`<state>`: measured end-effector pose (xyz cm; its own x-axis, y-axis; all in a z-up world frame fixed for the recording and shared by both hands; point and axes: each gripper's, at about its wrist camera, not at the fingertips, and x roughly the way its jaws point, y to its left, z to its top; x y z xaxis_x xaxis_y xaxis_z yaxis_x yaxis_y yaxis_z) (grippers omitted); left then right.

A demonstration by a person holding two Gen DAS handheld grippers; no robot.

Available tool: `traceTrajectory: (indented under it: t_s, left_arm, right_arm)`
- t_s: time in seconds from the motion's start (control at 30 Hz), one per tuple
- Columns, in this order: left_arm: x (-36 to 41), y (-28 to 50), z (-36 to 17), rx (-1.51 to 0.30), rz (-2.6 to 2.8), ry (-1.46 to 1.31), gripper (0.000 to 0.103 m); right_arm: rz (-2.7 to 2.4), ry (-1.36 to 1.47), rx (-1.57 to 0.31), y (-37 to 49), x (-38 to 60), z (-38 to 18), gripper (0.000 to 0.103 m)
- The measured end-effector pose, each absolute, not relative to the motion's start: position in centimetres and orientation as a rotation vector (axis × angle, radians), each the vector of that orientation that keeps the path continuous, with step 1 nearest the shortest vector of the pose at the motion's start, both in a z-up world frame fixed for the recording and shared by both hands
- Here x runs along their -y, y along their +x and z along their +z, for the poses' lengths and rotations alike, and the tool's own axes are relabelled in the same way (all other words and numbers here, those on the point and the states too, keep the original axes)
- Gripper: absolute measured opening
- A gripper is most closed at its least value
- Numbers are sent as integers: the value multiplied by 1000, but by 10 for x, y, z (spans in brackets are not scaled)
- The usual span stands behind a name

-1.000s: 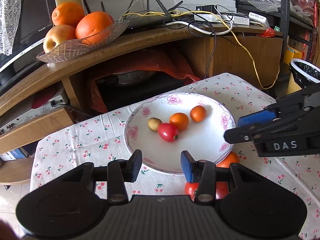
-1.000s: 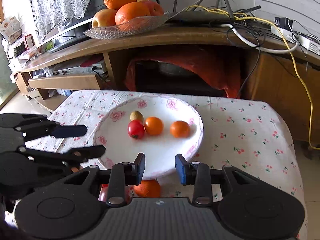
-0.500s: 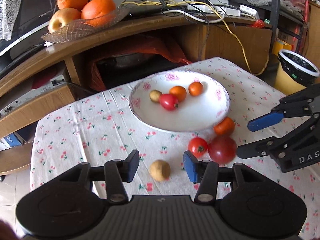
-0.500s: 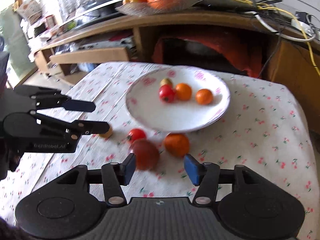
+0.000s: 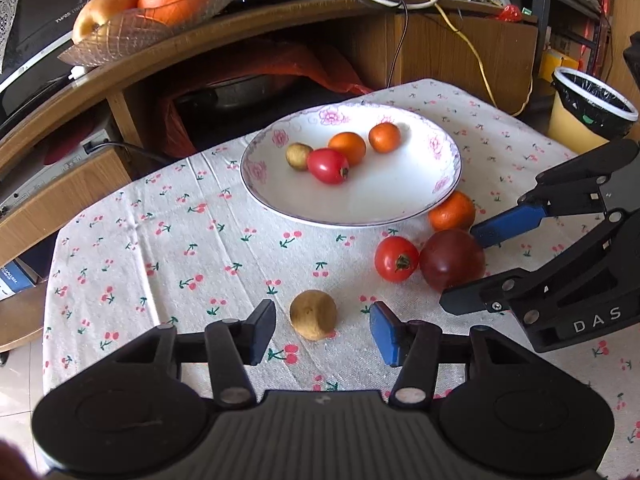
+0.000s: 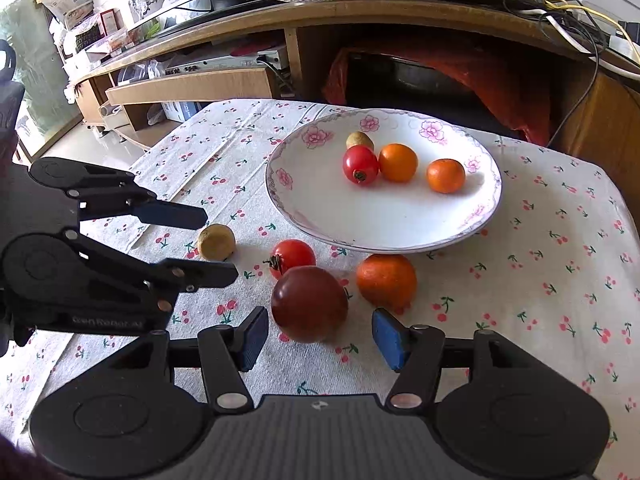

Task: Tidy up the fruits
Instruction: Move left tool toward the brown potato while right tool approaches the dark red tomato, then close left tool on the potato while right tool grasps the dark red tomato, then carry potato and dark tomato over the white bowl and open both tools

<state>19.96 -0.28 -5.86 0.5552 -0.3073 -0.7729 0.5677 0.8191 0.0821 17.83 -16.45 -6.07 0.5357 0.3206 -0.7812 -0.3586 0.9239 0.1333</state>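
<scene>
Left gripper (image 5: 323,332) jaws apart, straddling the small brown fruit (image 5: 313,314) on the cherry-print tablecloth (image 5: 168,248), not touching. Right gripper (image 6: 316,338) likewise spread around the dark red tomato (image 6: 309,303), with small red tomato (image 6: 293,257) and orange (image 6: 386,280) just beside it, near the plate (image 6: 316,216) holding four fruits.

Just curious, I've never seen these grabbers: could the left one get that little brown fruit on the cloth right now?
Probably yes. The left gripper is open, the small brown fruit lies between its fingertips, and nothing is in between.
</scene>
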Motion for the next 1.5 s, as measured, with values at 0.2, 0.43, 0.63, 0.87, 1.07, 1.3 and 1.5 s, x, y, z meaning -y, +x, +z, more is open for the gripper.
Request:
traceTrajectory:
  t_s: [0.2, 0.43, 0.63, 0.87, 1.07, 1.3, 1.5]
  left_arm:
    - [10, 202, -61, -831, -516, 366, 55]
    - [10, 203, -59, -836, -500, 340, 35]
    - [11, 194, -49, -828, -518, 324, 35]
    - [32, 150, -37, -841, -610, 309, 35]
    - [53, 109, -49, -855, -658, 405, 35]
    - [47, 100, -54, -867, -603, 397, 48]
    - [46, 97, -55, -865, -591, 382, 52]
  right_arm:
    - [405, -46, -924, 180, 162, -63, 50]
    - [408, -48, -940, 181, 159, -61, 33]
    - [376, -32, -950, 166, 172, -54, 33]
    - [309, -41, -959, 126, 195, -43, 33]
    - [257, -76, -978, 90, 208, -48, 33]
    - [262, -92, -968, 85, 209, -51, 37]
    - [283, -68, -944, 83, 217, -48, 53]
